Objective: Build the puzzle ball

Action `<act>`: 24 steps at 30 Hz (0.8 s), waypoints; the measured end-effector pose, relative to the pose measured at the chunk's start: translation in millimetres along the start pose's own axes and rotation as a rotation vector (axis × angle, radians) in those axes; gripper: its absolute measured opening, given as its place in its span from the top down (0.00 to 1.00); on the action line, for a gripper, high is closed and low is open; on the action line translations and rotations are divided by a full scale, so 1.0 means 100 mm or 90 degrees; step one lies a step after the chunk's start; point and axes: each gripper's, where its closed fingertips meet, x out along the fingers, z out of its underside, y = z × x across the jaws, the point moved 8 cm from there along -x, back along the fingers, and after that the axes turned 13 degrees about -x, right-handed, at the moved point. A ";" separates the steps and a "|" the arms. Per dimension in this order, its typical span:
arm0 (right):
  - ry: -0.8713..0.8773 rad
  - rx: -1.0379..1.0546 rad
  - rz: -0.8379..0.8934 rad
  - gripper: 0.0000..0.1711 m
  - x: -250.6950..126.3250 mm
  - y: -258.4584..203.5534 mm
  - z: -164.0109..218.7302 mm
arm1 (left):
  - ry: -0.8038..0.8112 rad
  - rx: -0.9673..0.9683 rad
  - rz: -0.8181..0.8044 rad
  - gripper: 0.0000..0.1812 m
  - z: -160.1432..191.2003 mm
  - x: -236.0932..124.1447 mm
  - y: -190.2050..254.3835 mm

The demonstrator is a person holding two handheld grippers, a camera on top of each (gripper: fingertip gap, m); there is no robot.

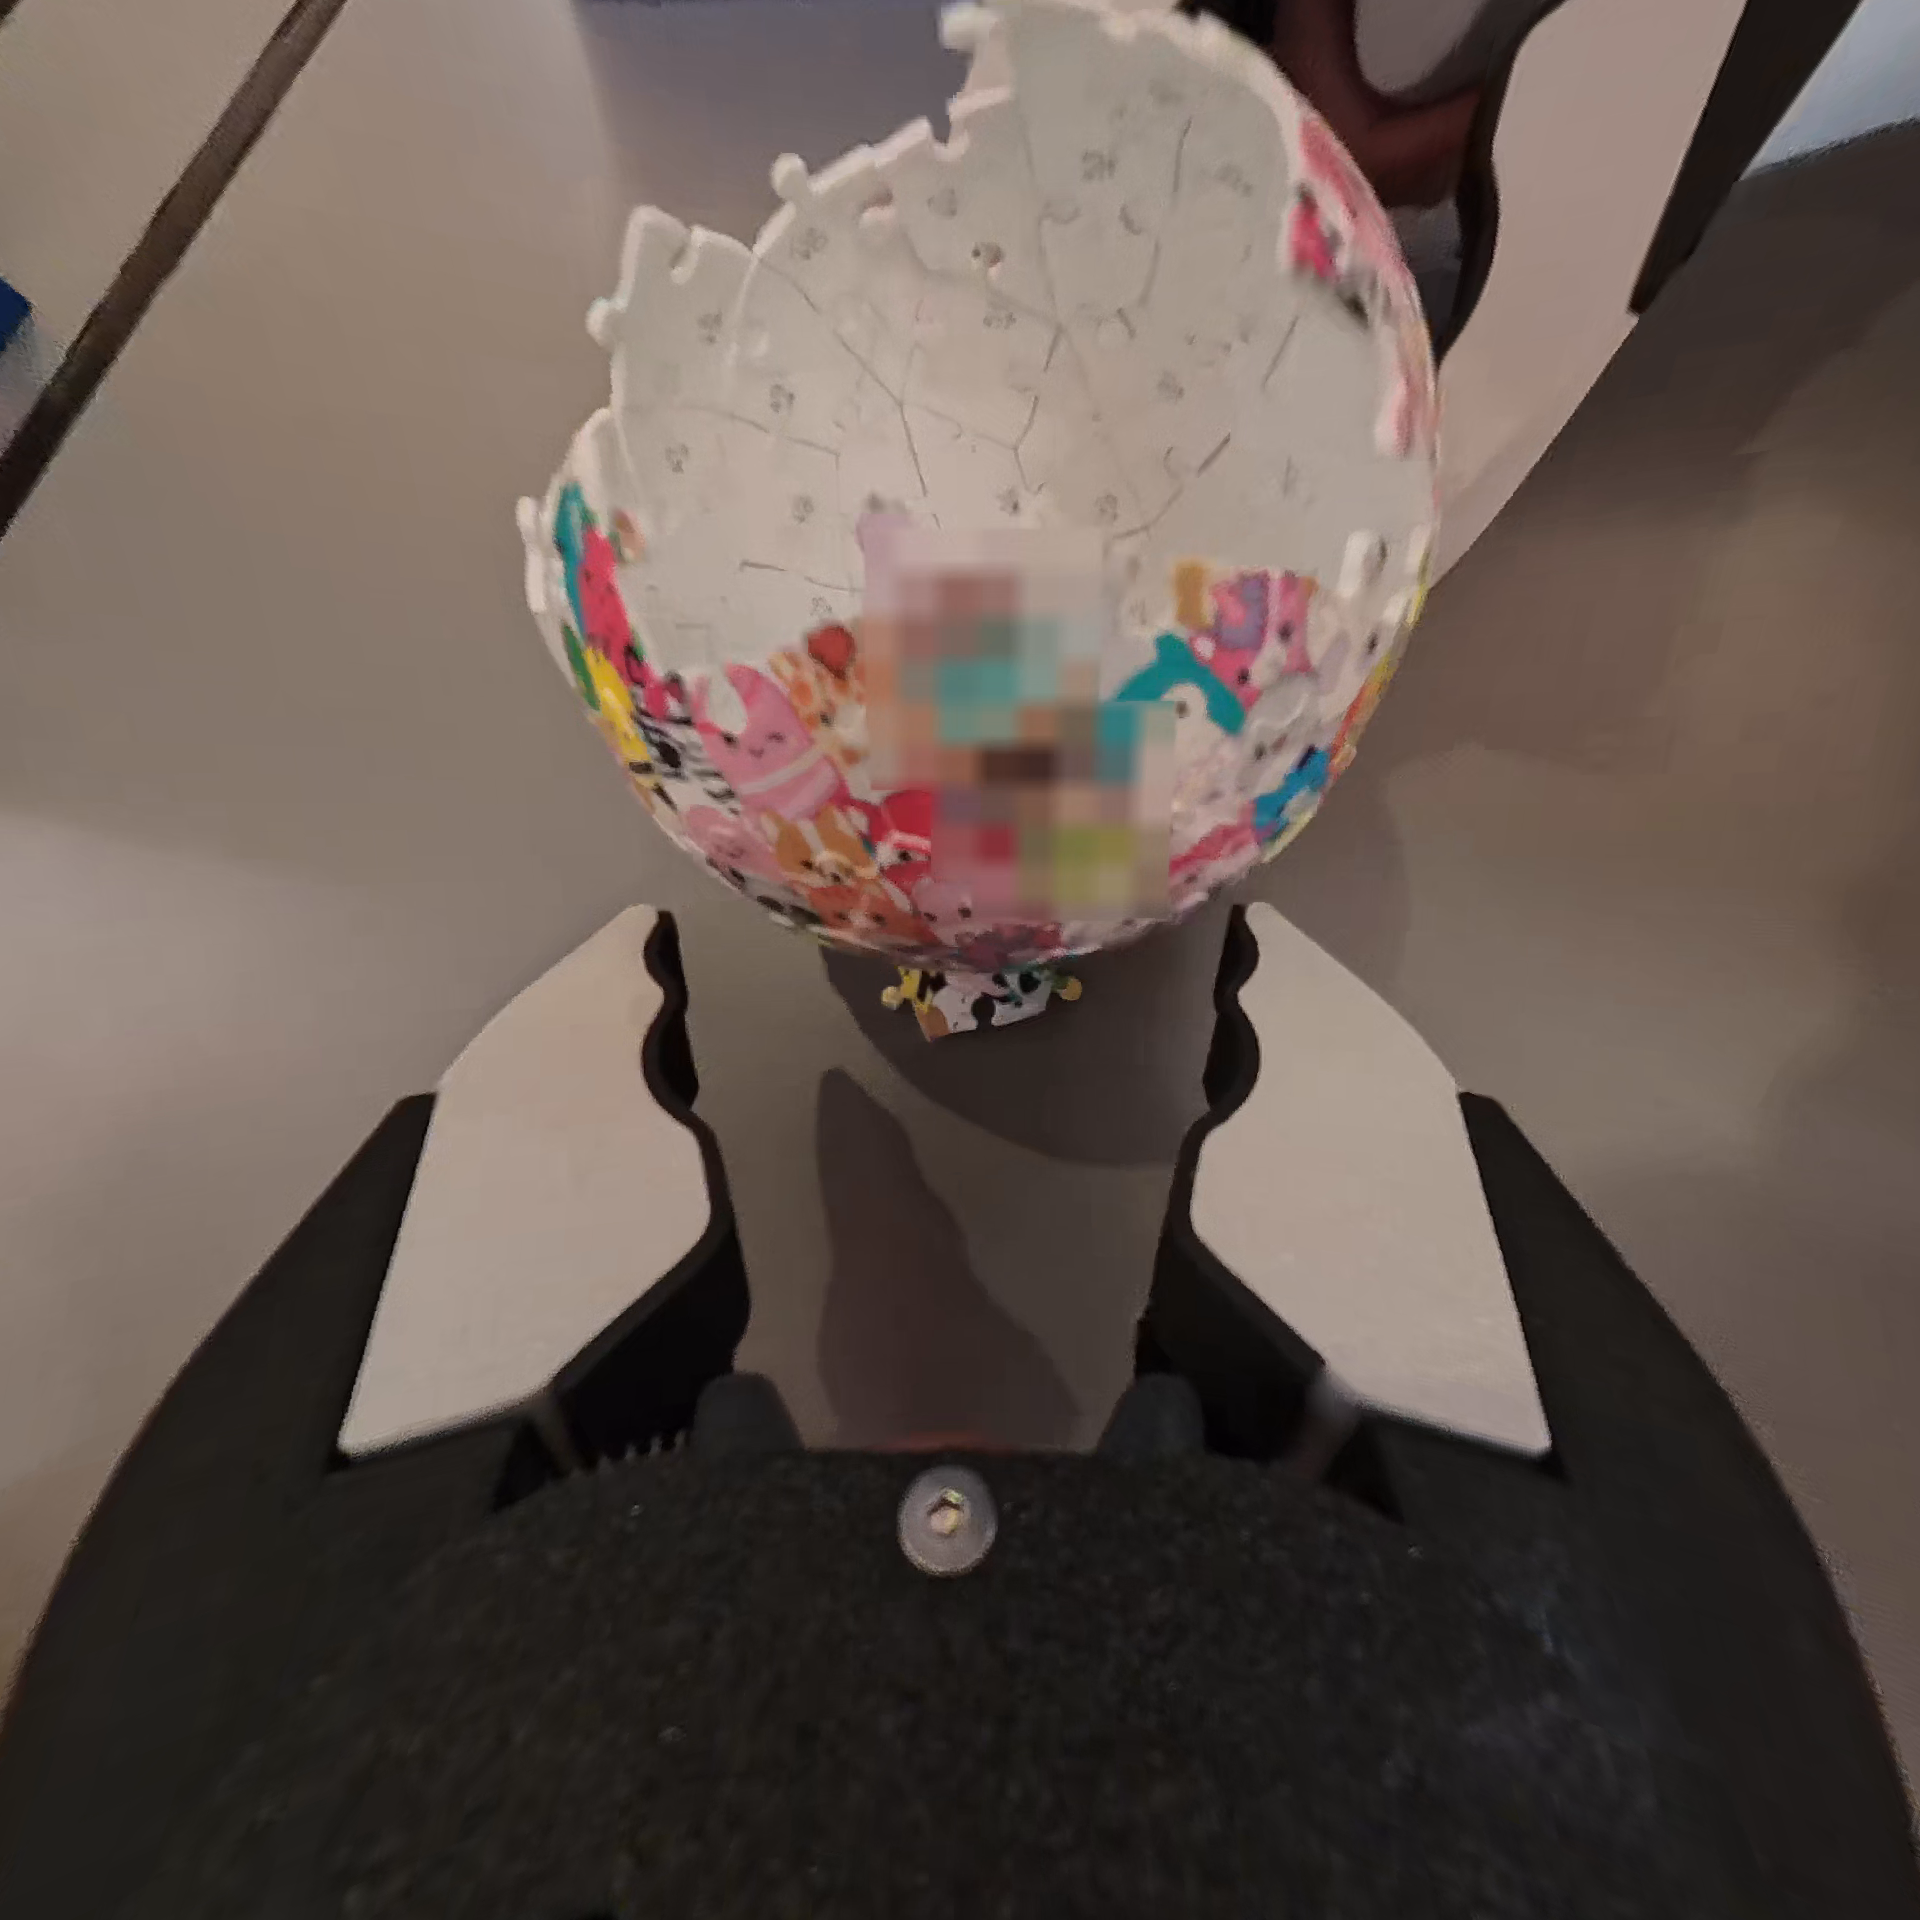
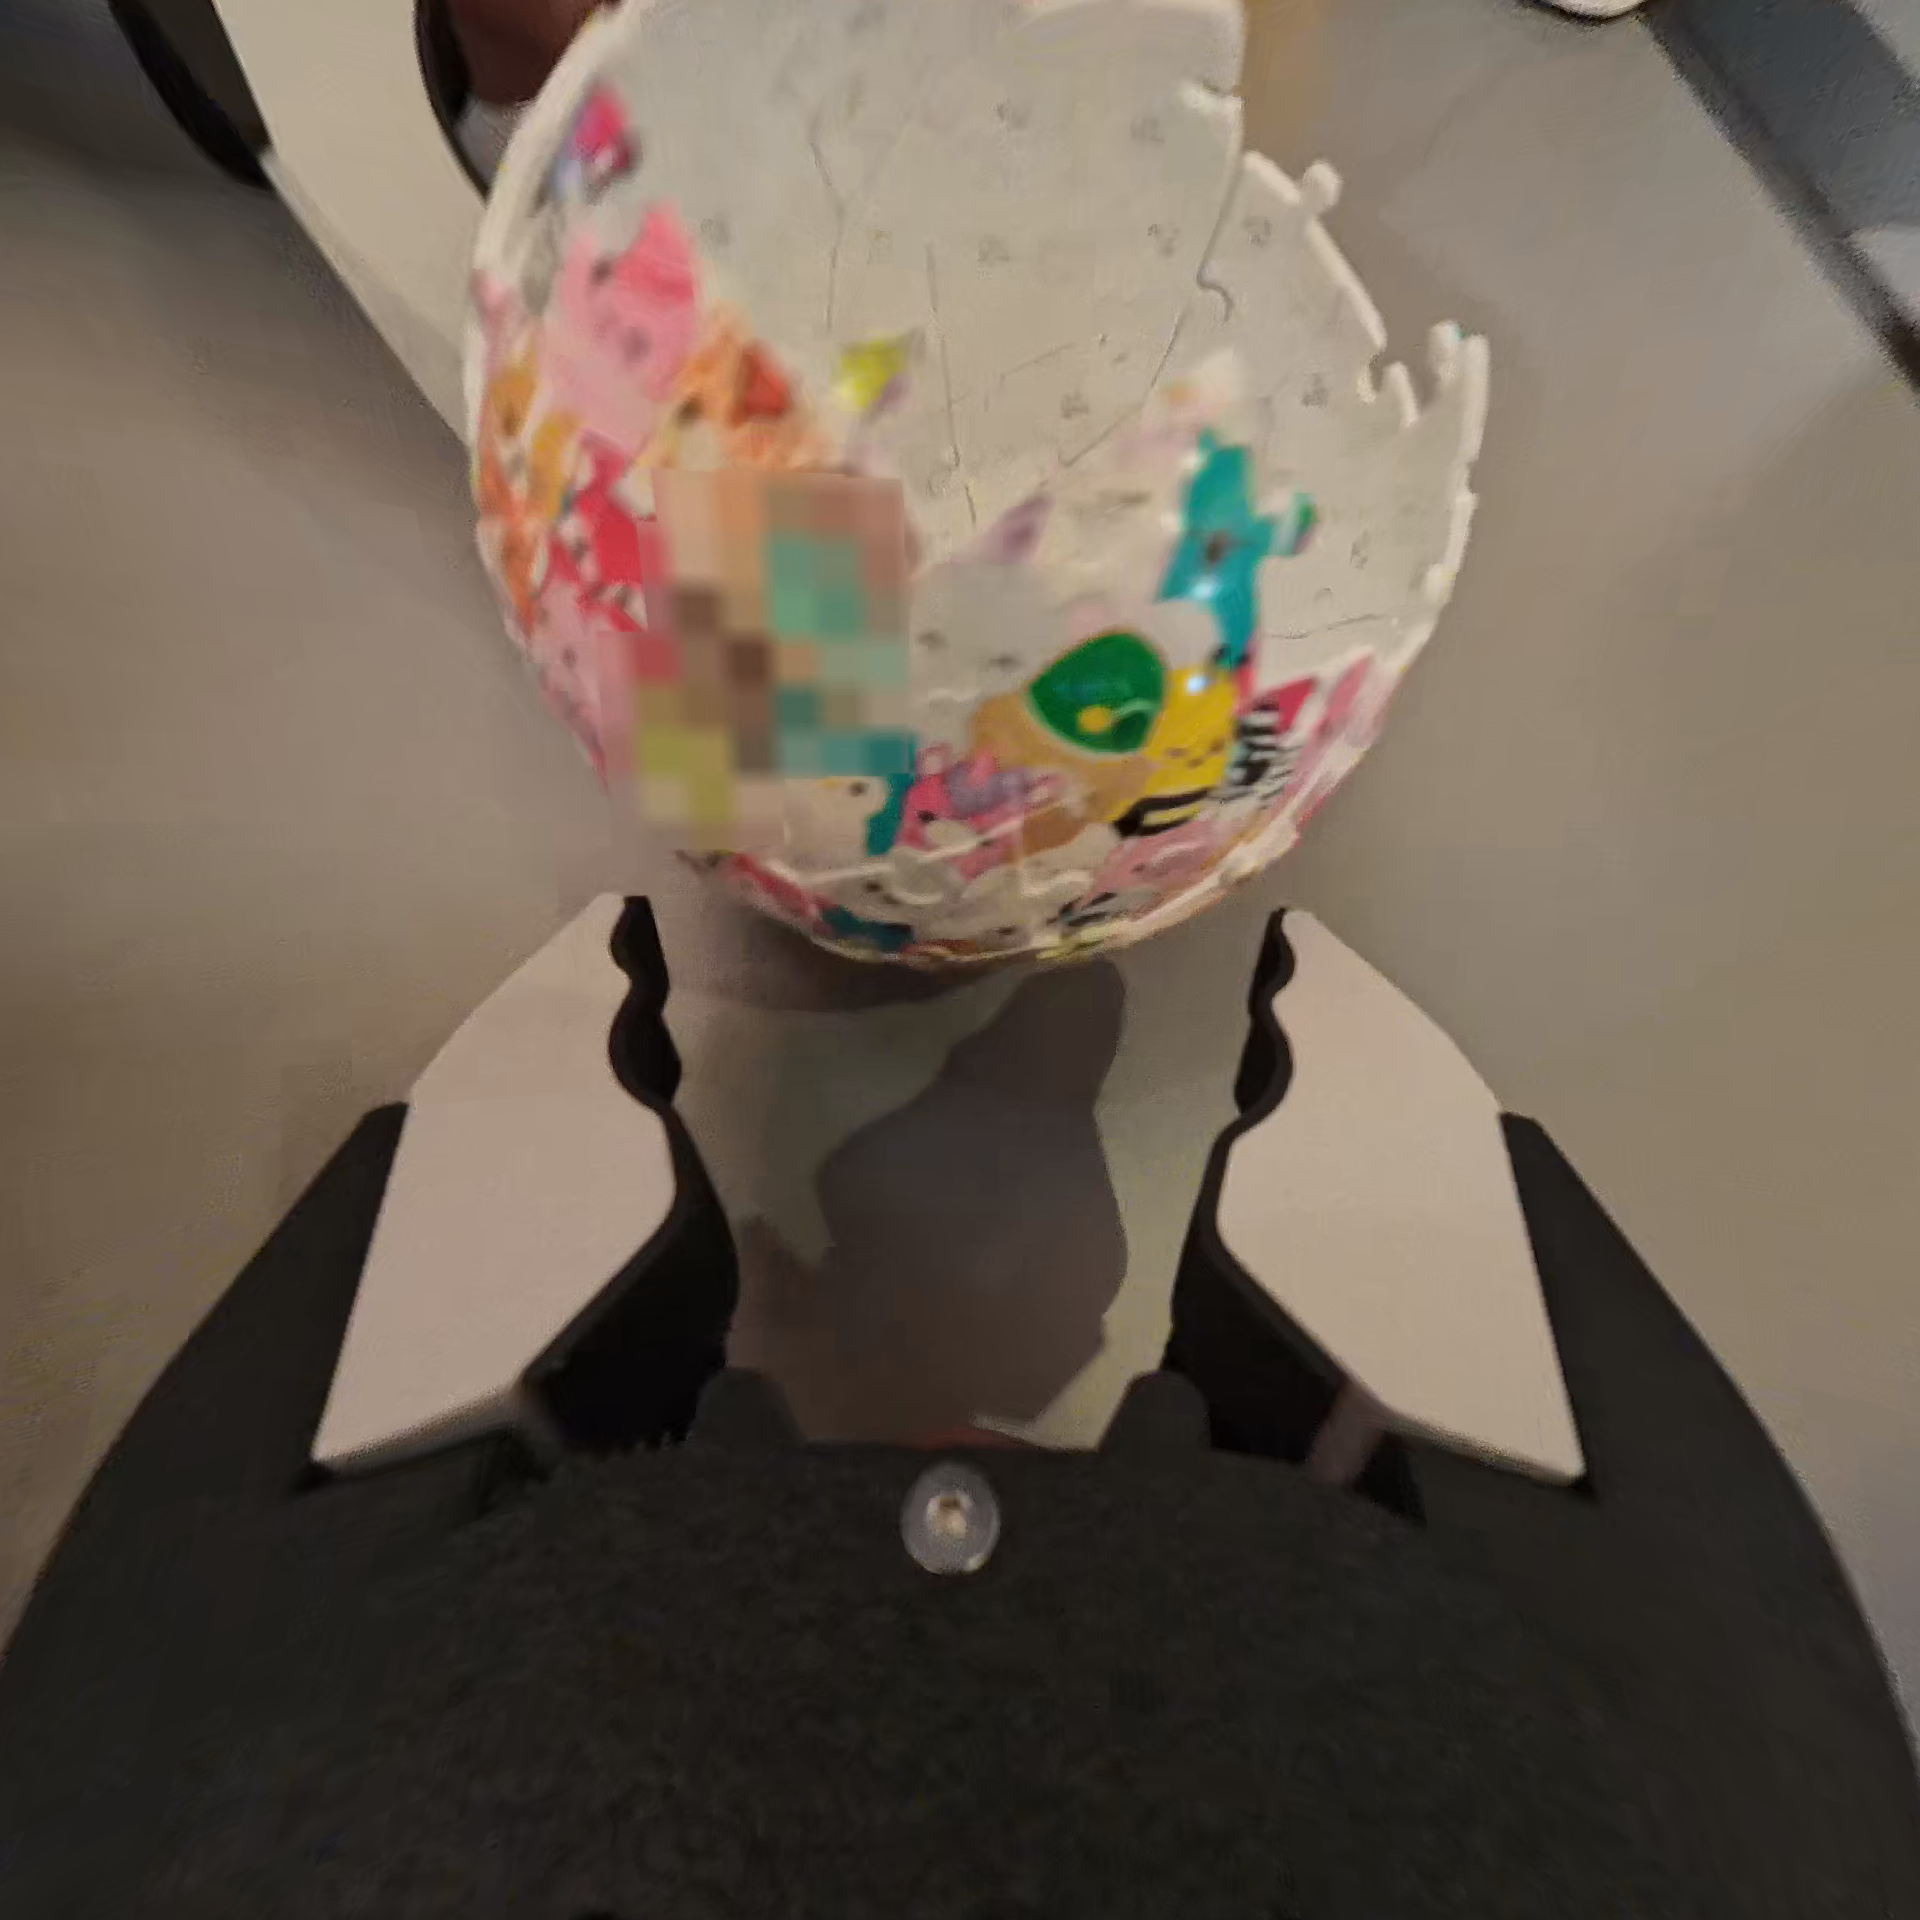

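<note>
In the left wrist view the left gripper (image 1: pixel 951 935) fills the bottom of the frame, jaws spread wide and holding nothing; just ahead, in the gap between the fingertips, a loose puzzle piece (image 1: pixel 977 1000) lies flat on the grey table (image 1: pixel 260 727), partly tucked under the puzzle ball (image 1: pixel 987 540); the ball sits dead centre, straight ahead of the tips and not touching them, an unfinished shell with its jagged open rim tilted toward the upper left of the frame. In the right wrist view the right gripper (image 2: pixel 951 935) is likewise parted and empty; the same ball (image 2: pixel 977 499) stands centre frame just past its tips, opening toward the upper right. Both tongs look about equally near; the loose piece shows only to the left one, so that side seems better placed to take it. Bare table lies open on both sides; dark chair parts (image 1: pixel 1745 156) cross the top right.
</note>
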 end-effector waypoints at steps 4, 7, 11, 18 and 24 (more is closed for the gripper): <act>-0.056 -0.145 0.088 0.37 0.07 -0.12 0.04 | 0.023 0.048 -0.062 0.46 0.09 0.09 0.11; -0.059 -0.137 0.115 0.38 0.11 -0.10 0.02 | 0.022 0.062 -0.091 0.45 0.06 0.16 0.12; -0.020 -0.055 0.088 0.46 0.04 -0.04 -0.02 | 0.017 0.029 -0.069 0.50 0.03 0.12 0.08; -0.005 0.037 0.037 0.46 -0.04 0.00 -0.09 | -0.006 -0.052 -0.002 0.48 -0.04 0.07 0.07; -0.025 -0.047 0.053 0.37 0.01 -0.02 0.01 | -0.015 -0.030 -0.023 0.45 0.05 0.10 0.03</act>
